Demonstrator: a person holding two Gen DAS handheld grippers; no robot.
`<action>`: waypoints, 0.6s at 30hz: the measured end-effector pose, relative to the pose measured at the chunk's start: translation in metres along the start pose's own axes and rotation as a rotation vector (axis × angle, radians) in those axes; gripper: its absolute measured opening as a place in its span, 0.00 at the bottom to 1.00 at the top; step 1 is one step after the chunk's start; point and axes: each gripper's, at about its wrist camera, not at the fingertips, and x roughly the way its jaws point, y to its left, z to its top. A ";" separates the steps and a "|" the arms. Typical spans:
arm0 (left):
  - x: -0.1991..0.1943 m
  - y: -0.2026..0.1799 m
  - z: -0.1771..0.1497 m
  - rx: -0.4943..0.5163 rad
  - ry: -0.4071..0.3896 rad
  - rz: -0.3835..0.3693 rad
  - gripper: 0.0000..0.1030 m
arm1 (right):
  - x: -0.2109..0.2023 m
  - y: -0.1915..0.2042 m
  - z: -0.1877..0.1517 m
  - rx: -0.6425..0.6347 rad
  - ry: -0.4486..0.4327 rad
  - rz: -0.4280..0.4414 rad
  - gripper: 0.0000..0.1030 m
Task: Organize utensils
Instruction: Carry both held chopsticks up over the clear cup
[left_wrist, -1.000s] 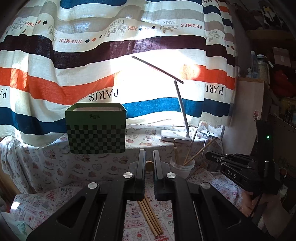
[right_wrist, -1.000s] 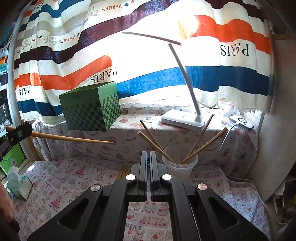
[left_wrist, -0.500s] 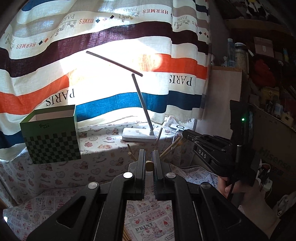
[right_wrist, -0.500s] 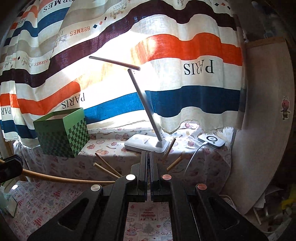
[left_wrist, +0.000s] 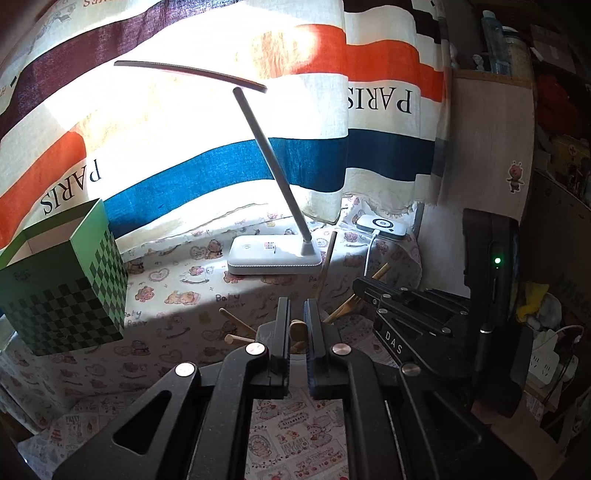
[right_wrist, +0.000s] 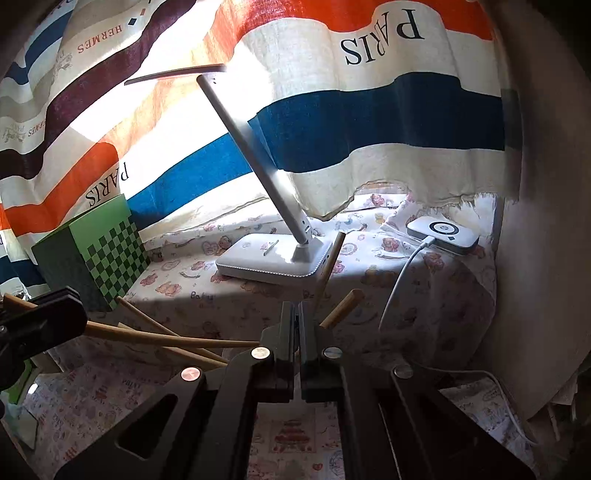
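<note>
My left gripper (left_wrist: 295, 314) is shut on a long wooden utensil (left_wrist: 297, 330), whose rounded end shows between the pads. In the right wrist view the same utensil (right_wrist: 166, 338) reaches from the left gripper (right_wrist: 55, 317) toward the middle. My right gripper (right_wrist: 297, 310) is shut with nothing visible between its fingers. In the left wrist view it (left_wrist: 360, 288) hovers just to the right. Several wooden sticks (right_wrist: 341, 308) fan out behind the fingers, and whatever holds them is hidden.
A green checked box (left_wrist: 70, 288) stands at the left on the cloth-covered ledge. Behind the grippers sits a white desk lamp (left_wrist: 273, 258), with a white charger puck (right_wrist: 443, 232) and its cable to the right. A striped curtain hangs at the back. Shelves crowd the right side.
Both views have swung right and closer to the ledge. The green box slid toward the left edge and the white cup went out of sight behind the fingers. Both grippers stayed shut.
</note>
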 end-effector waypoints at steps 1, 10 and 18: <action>0.009 0.002 -0.001 -0.005 0.015 0.004 0.06 | 0.006 -0.002 -0.002 0.005 0.016 0.013 0.02; 0.059 0.014 -0.008 -0.045 0.079 0.003 0.06 | 0.042 -0.008 -0.013 0.029 0.100 0.058 0.02; 0.073 0.025 -0.010 -0.069 0.064 0.002 0.06 | 0.054 -0.013 -0.015 0.062 0.144 0.079 0.02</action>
